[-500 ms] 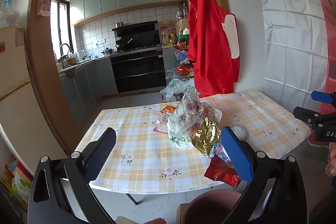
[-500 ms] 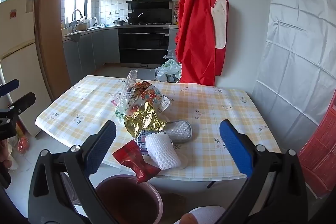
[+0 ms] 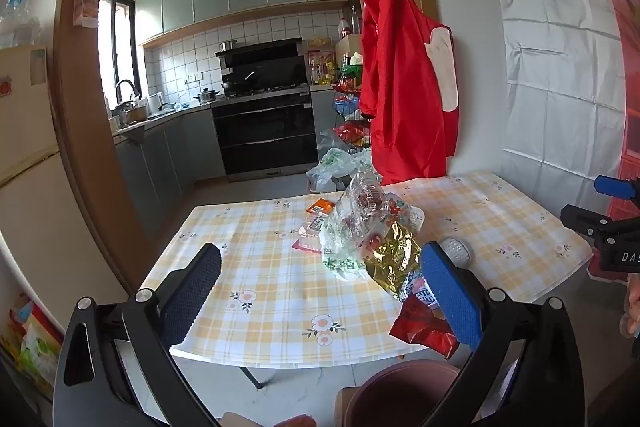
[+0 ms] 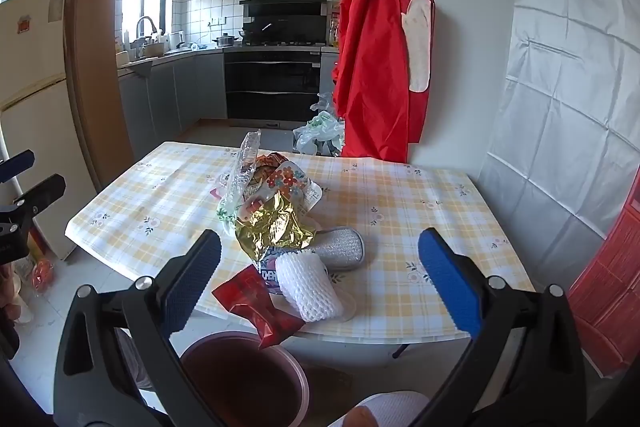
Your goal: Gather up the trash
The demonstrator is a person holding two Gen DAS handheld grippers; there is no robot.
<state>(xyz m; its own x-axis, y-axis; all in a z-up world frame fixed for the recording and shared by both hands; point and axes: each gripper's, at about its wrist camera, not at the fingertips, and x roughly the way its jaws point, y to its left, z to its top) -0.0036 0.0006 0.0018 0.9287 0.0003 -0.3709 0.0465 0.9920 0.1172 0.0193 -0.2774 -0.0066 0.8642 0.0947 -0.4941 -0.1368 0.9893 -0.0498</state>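
Checked table (image 4: 400,195) with wrapper heap (image 4: 272,223) – "DAS" on right gripper (image 3: 616,227), left gripper (image 3: 320,267) – both gaping, empty.

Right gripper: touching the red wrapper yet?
Apart. The right wrist view shows the right gripper open, with the red wrapper lying untouched between its fingers.

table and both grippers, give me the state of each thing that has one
left gripper: open, holding nothing
right gripper: open, holding nothing
red wrapper: crumpled, hanging over the table edge above the bin
bin: on the floor, uncovered
gold wrapper: crumpled, on the pile
white foam net: lying at the table edge
table: covered with a checked cloth
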